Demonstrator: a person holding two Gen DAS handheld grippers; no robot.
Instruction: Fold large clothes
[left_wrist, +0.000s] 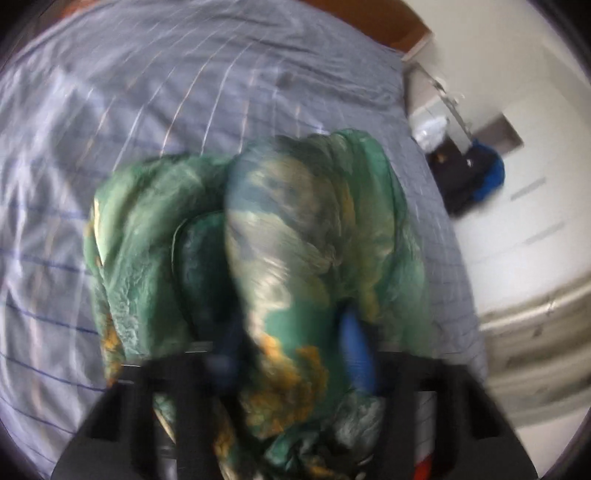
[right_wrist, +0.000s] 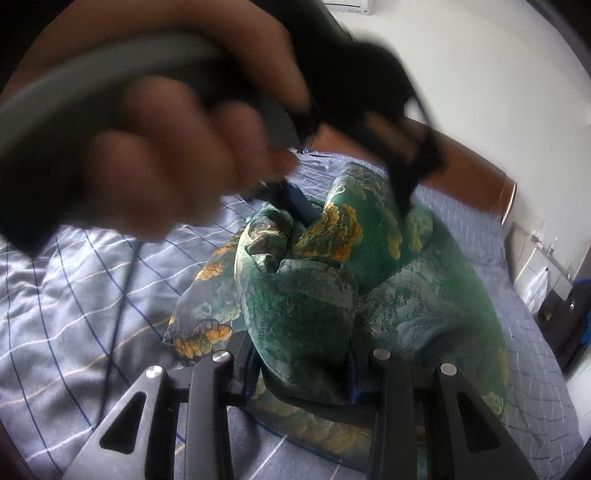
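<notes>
A green garment (left_wrist: 303, 229) with gold and cream print lies bunched on the bed. In the left wrist view a thick fold of it fills the space between the blue pads (left_wrist: 356, 354) of my left gripper (left_wrist: 288, 354), which is shut on it. The right wrist view shows the same garment (right_wrist: 424, 295) heaped up, with a fold pinched in my right gripper (right_wrist: 303, 373) near the bottom. Above it a person's hand (right_wrist: 166, 147) holds the left gripper (right_wrist: 351, 210), whose fingers reach down into a raised peak of the cloth. Both views are blurred.
The bed has a pale blue checked sheet (left_wrist: 147, 110) (right_wrist: 74, 295) and a brown headboard (right_wrist: 480, 173). A thin dark cable (right_wrist: 122, 295) hangs over the sheet. Beside the bed stand a nightstand (left_wrist: 436, 110) and a dark bag with blue parts (left_wrist: 469, 173) on the white floor.
</notes>
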